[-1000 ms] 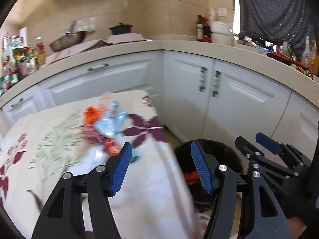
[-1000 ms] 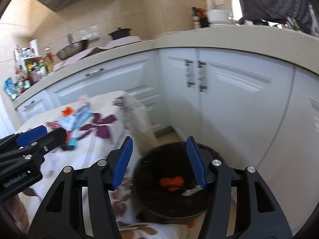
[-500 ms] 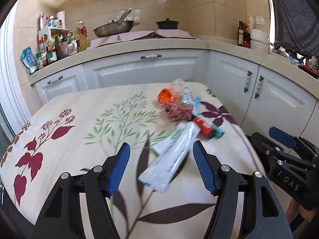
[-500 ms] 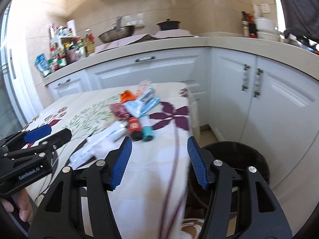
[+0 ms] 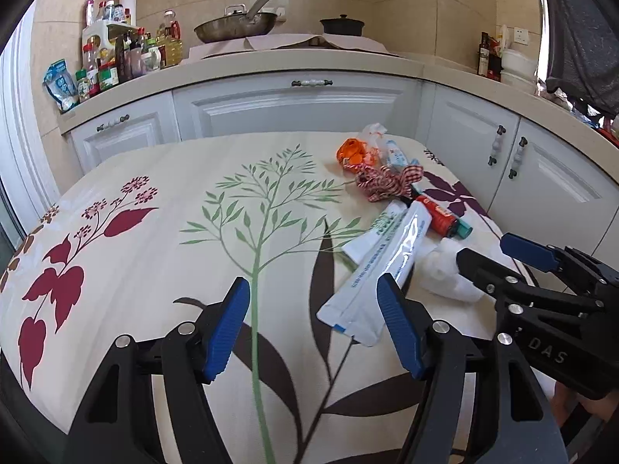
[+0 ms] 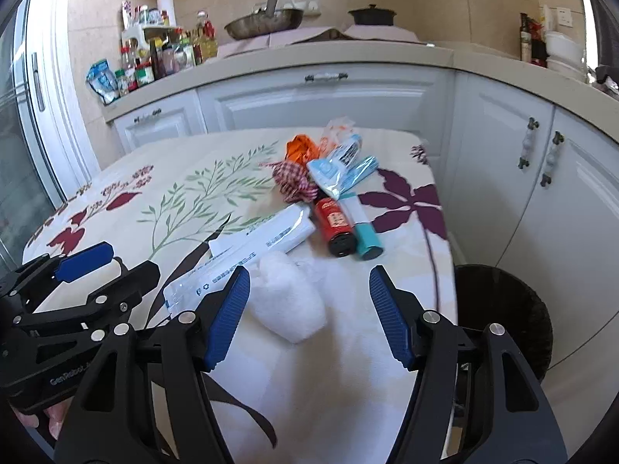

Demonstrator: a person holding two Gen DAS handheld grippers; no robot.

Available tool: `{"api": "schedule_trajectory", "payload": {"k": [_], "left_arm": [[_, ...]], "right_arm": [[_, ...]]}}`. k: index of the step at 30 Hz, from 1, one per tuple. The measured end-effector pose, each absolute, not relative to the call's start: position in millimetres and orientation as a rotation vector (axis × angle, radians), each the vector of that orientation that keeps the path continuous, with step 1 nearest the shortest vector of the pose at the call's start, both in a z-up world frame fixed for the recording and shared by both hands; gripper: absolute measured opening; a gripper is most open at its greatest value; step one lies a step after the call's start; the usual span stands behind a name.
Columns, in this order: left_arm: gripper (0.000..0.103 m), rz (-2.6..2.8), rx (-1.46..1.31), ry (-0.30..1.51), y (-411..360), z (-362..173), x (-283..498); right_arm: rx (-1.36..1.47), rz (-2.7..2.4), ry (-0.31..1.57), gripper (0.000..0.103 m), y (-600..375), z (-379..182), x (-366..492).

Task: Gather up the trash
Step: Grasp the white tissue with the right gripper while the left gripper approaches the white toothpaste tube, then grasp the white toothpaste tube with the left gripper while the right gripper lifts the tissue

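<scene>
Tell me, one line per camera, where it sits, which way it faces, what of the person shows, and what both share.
Left wrist: behind the open left claw, angled down at the flowered table; right claw at right.
Right wrist: behind the open right claw, facing the white wad and black bin; left claw and fingertips at left.
Shared: long white wrapper, red tube.

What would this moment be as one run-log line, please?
left hand-held gripper: open, empty | right hand-held gripper: open over white wad | trash bin: beside table
</scene>
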State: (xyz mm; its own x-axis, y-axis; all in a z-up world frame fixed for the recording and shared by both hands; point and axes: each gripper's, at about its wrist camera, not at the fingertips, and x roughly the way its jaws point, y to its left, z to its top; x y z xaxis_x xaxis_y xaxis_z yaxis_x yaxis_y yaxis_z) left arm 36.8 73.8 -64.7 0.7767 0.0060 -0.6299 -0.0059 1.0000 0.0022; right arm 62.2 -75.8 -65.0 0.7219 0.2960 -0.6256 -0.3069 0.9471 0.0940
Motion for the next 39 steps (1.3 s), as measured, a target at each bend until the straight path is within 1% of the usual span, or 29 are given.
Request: {"api": "schedule_trajectory", "payload": {"k": [7, 9, 10, 11, 12, 14, 17, 29, 30, 32, 34, 35, 37, 39], "left_arm": [[0.067, 0.012, -0.018, 0.701, 83, -70, 39], [0.067, 0.007, -0.022, 0.702, 83, -69, 39], [0.067, 0.004, -0.022, 0.702, 82, -69, 40], [0.067, 0.000, -0.020, 0.701, 81, -69, 39], [0.067, -0.003, -0.018, 0.701, 80, -69, 40], [0.068, -0.013, -0.010, 0.702, 75, -70, 40], [0.071, -0.022, 0.001, 0.706, 68, -71, 42], [0.070, -0.040, 0.072, 0.787, 41, -85, 63], [0.068, -0.045, 0.077, 0.793, 39, -86, 64], [0.061, -0.056, 0.093, 0.804, 35, -88, 64], [0.045, -0.062, 0.104, 0.816, 32, -91, 63], [0.043, -0.063, 0.112, 0.814, 30, -91, 62], [0.036, -0.073, 0.137, 0.799, 25, -90, 59], [0.032, -0.077, 0.161, 0.785, 21, -90, 55]], "right_arm": [[-0.046, 0.339, 0.760, 0.063, -64, -71, 72], [-0.052, 0.346, 0.771, 0.055, -62, -73, 73], [-0.052, 0.364, 0.779, 0.042, -61, -74, 73], [-0.051, 0.374, 0.782, 0.034, -60, -74, 73], [-0.053, 0.380, 0.780, 0.032, -59, -74, 72], [-0.062, 0.388, 0.772, 0.025, -57, -73, 69], [-0.062, 0.384, 0.753, 0.023, -62, -70, 64], [0.014, 0.315, 0.704, 0.023, -116, -62, 53], [0.021, 0.311, 0.703, 0.023, -120, -63, 53], [0.035, 0.306, 0.700, 0.023, -127, -63, 52], [0.045, 0.303, 0.696, 0.023, -133, -63, 52], [0.049, 0.302, 0.694, 0.023, -135, -64, 51], [0.055, 0.300, 0.691, 0.023, -138, -64, 50], [0.065, 0.298, 0.690, 0.023, -142, -65, 49]]}}
